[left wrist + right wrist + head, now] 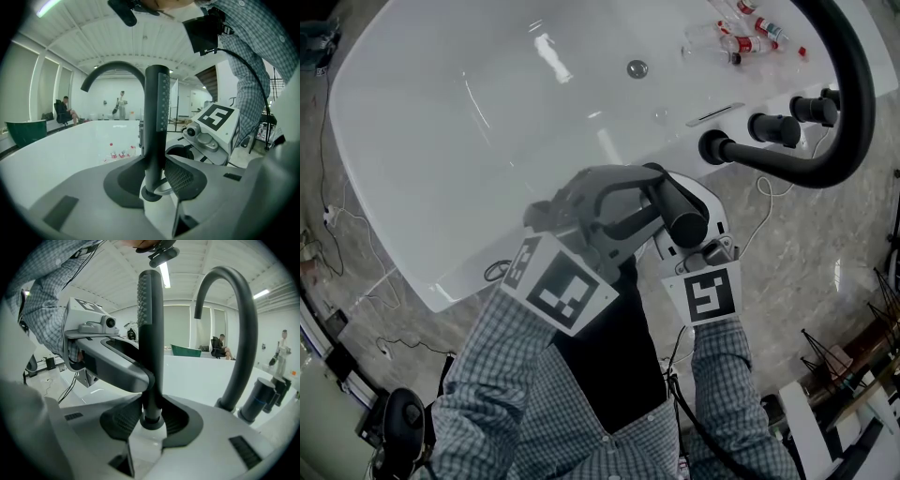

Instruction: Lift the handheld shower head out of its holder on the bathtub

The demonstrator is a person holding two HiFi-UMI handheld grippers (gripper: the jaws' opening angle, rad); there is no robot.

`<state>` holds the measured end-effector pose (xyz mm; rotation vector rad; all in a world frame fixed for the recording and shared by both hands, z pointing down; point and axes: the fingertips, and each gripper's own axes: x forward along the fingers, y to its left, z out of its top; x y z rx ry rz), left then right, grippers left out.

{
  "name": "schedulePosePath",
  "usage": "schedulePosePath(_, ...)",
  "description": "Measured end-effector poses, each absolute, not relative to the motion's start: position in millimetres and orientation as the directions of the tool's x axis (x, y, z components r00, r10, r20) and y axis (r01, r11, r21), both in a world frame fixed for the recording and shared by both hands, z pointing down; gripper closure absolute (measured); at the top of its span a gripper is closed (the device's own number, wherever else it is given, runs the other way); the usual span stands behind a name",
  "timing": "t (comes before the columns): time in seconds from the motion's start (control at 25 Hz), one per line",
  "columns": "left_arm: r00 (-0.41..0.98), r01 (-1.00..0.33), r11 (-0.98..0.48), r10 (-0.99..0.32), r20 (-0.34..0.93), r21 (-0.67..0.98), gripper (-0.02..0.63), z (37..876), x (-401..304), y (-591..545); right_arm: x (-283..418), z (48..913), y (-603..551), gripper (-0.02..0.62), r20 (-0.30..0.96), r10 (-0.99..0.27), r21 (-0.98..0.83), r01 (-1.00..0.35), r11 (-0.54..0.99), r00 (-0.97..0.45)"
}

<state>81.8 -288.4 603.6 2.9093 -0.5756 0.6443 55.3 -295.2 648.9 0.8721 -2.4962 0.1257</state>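
The handheld shower head is a dark stick standing upright at the near rim of the white bathtub. Both grippers hold it low on its stem. My left gripper reaches in from the left and my right gripper from the near side. In the left gripper view the shower head rises between the jaws of my left gripper, whose pads press on it. My right gripper is likewise shut on the shower head, just above its collar at the white rim.
A black arched faucet and two black knobs stand on the rim to the right. Several small bottles lie in the tub's far end near the drain. Cables run over the marble floor. A seated person is far off.
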Motion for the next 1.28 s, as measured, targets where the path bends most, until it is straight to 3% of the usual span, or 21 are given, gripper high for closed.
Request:
schedulePosePath(0.44, 0.856, -0.372, -0.928, -0.35, 0.381, -0.017, 0.472, 562, 87, -283, 62, 609, -288, 0.466, 0.463, -0.564, 0.104, -0.59, 0.8, -0.683)
schedulePosePath(0.56, 0.859, -0.37, -0.929, -0.351, 0.373, -0.024, 0.474, 550, 87, -282, 60, 589, -292, 0.466, 0.391, -0.614, 0.062, -0.646, 0.761, -0.686)
schedulePosePath(0.76, 0.855, -0.372, -0.927, -0.36, 0.372, -0.043, 0.474, 523, 85, -279, 60, 568, -285, 0.466, 0.441, -0.572, 0.129, -0.581, 0.803, -0.692)
schedulePosePath(1.28, 0.857, -0.358, -0.927, -0.375, 0.353, -0.114, 0.476, 433, 94, -273, 67, 477, -280, 0.468, 0.404, -0.589, 0.153, -0.583, 0.798, -0.7)
